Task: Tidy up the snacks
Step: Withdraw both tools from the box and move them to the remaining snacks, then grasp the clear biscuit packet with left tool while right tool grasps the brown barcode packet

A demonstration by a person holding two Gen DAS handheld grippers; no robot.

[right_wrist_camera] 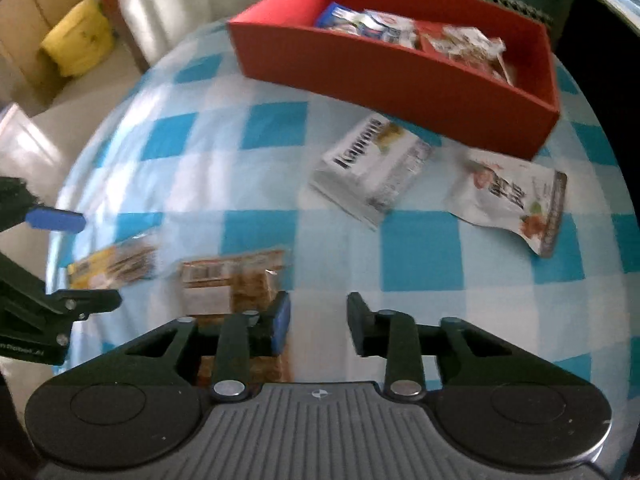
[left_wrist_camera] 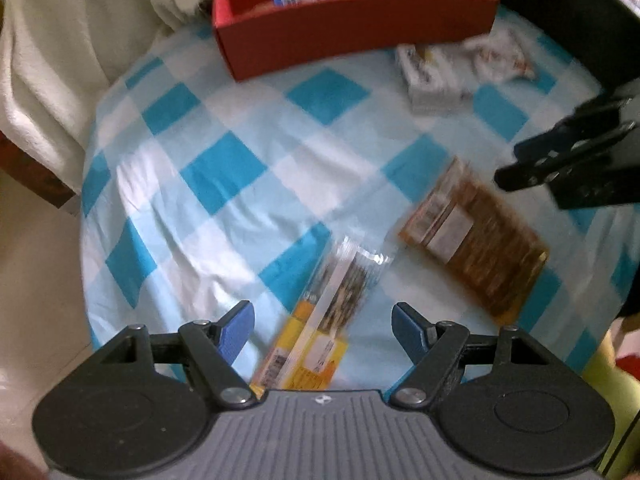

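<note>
A yellow snack packet [left_wrist_camera: 320, 320] [right_wrist_camera: 112, 266] lies on the blue-checked cloth between the blue pads of my left gripper [left_wrist_camera: 322, 326] [right_wrist_camera: 80, 260], which stands open just above it, not pressing it. Beside it lies a clear packet of brown crackers [left_wrist_camera: 472, 240] [right_wrist_camera: 236, 280]. My right gripper [right_wrist_camera: 318, 324] [left_wrist_camera: 508, 166] hovers at that packet's edge; its jaws stand narrowly apart with only cloth showing between them. The red box [left_wrist_camera: 352, 36] [right_wrist_camera: 400, 76] at the far side holds several wrapped snacks.
A white boxy packet [right_wrist_camera: 372, 164] [left_wrist_camera: 432, 76] and a white pouch [right_wrist_camera: 516, 200] [left_wrist_camera: 500, 56] lie in front of the red box. A cream fabric chair back [left_wrist_camera: 60, 60] stands beyond the table's left edge. A yellow bag [right_wrist_camera: 76, 40] sits on the floor.
</note>
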